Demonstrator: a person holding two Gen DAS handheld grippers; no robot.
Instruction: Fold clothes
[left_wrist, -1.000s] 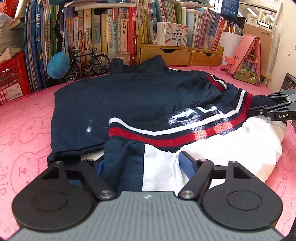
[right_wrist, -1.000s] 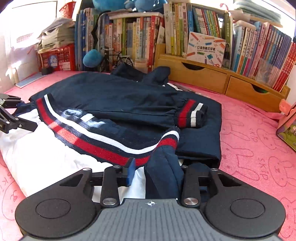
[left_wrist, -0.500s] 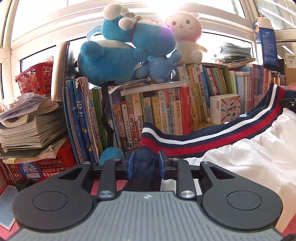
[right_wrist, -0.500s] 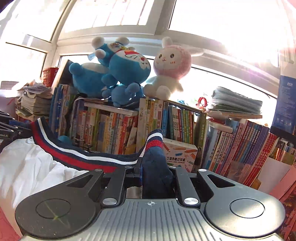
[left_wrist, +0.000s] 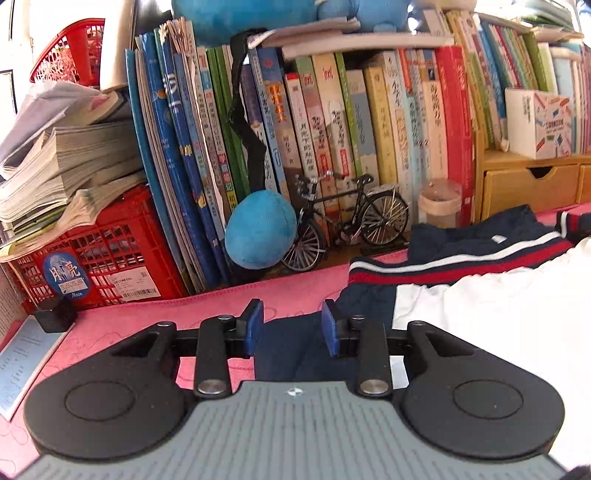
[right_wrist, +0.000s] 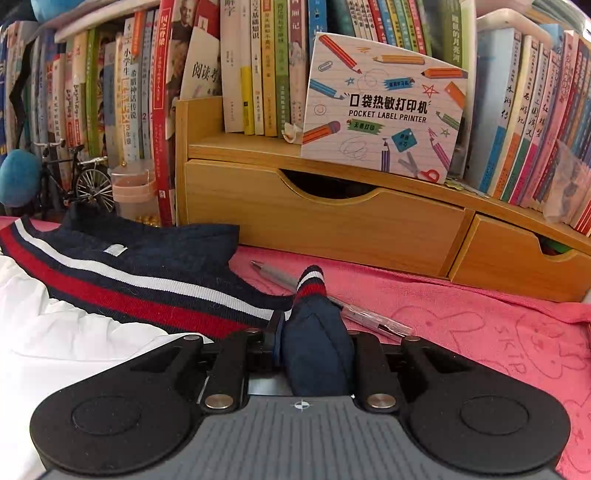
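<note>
A navy jacket (left_wrist: 461, 258) with a red and white striped hem lies folded over on the pink cloth (left_wrist: 147, 325), its white lining (left_wrist: 498, 332) facing up. My left gripper (left_wrist: 291, 326) sits low at the hem's left corner. Its jaws are opening, and navy cloth lies slack and flat between the blue pads (left_wrist: 255, 325). In the right wrist view the same jacket (right_wrist: 129, 273) reaches to the hem's right corner. There my right gripper (right_wrist: 313, 328) has a bunched navy corner with a striped tip standing between its fingers. These jaws are opening too, but still touch the cloth.
A pen (right_wrist: 369, 317) lies on the pink cloth (right_wrist: 461, 325) just past the right gripper. Behind it stands a wooden drawer unit (right_wrist: 332, 221) with books. A model bicycle (left_wrist: 347, 221), a blue plush ball (left_wrist: 260, 229) and a red crate (left_wrist: 110, 251) line the back.
Both grippers have come down from holding the hem high in front of the shelves. The hem now rests on the cloth near the books, white lining up.
</note>
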